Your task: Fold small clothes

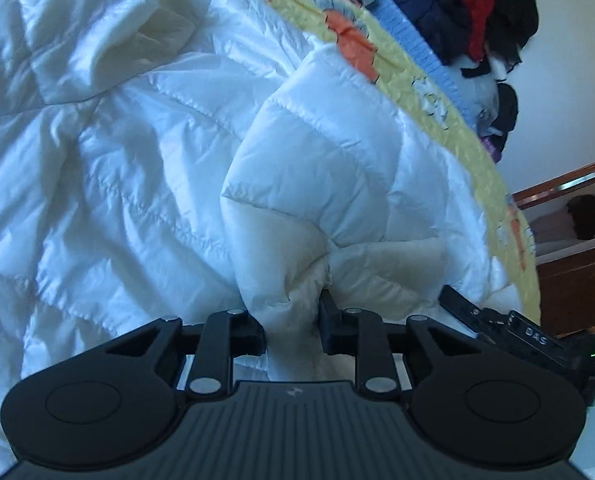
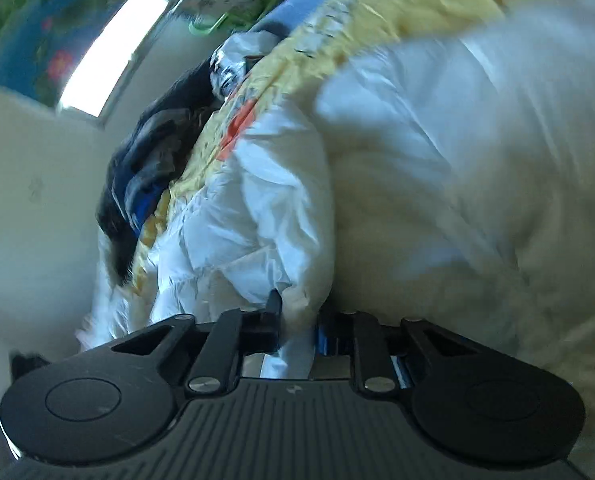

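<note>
White quilted jacket [image 1: 145, 152] fabric is pinched tight in our left claw [image 1: 293, 320]; our right claw [image 2: 297, 320] clamps another fold, yellow bedspread [image 1: 429, 80] beyond both.

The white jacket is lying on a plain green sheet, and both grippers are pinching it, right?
Not green: the sheet under the white jacket is yellow with printed patterns, as the left wrist view shows. Both the left gripper and the right gripper are pinching it.

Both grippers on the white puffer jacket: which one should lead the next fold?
Left, probably. The left gripper pinches a bunched jacket edge with the white puffer jacket spread flat ahead. The right gripper also grips fabric, but its view is blurred and crowded.
</note>
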Demonstrator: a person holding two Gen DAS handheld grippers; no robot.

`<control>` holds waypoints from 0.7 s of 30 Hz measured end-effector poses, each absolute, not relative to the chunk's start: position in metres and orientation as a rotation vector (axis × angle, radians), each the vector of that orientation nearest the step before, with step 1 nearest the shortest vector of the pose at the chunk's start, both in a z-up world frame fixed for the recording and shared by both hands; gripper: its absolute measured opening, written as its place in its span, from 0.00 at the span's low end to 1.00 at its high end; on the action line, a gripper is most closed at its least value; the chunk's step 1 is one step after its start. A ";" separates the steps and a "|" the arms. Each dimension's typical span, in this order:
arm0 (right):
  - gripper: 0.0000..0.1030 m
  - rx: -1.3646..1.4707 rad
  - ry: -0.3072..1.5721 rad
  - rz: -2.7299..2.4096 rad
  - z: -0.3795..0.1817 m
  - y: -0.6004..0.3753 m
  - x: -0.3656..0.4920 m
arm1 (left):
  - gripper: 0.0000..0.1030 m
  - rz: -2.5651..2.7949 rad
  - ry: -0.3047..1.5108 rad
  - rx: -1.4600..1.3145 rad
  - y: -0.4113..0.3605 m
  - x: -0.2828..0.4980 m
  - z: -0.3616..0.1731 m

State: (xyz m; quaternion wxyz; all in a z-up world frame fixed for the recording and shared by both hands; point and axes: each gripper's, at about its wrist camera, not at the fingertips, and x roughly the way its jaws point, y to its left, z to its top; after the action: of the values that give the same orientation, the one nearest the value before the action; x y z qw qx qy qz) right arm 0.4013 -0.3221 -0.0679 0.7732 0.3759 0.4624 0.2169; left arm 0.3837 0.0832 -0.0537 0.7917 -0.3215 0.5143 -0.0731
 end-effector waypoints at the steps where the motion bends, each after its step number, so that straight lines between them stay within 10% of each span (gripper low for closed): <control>1: 0.34 0.872 0.990 0.457 -0.072 -0.327 0.399 | 0.30 -0.170 1.101 -0.683 0.085 0.378 -0.046; 5: 0.70 0.946 0.901 0.436 -0.049 -0.342 0.372 | 0.86 -0.222 0.966 -0.618 0.104 0.322 0.001; 12: 0.73 0.646 0.849 0.606 0.003 -0.348 0.229 | 0.87 -0.022 0.748 -0.546 0.162 0.164 0.029; 21: 0.75 0.590 0.965 0.375 -0.017 -0.410 0.105 | 0.87 0.233 0.901 -0.694 0.222 0.051 -0.033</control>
State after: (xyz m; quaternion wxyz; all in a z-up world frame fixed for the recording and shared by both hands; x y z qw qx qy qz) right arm 0.1051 -0.4102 -0.0167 0.8277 0.2780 0.4544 0.1766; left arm 0.0512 0.2219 -0.0334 0.8363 -0.3277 0.4256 0.1100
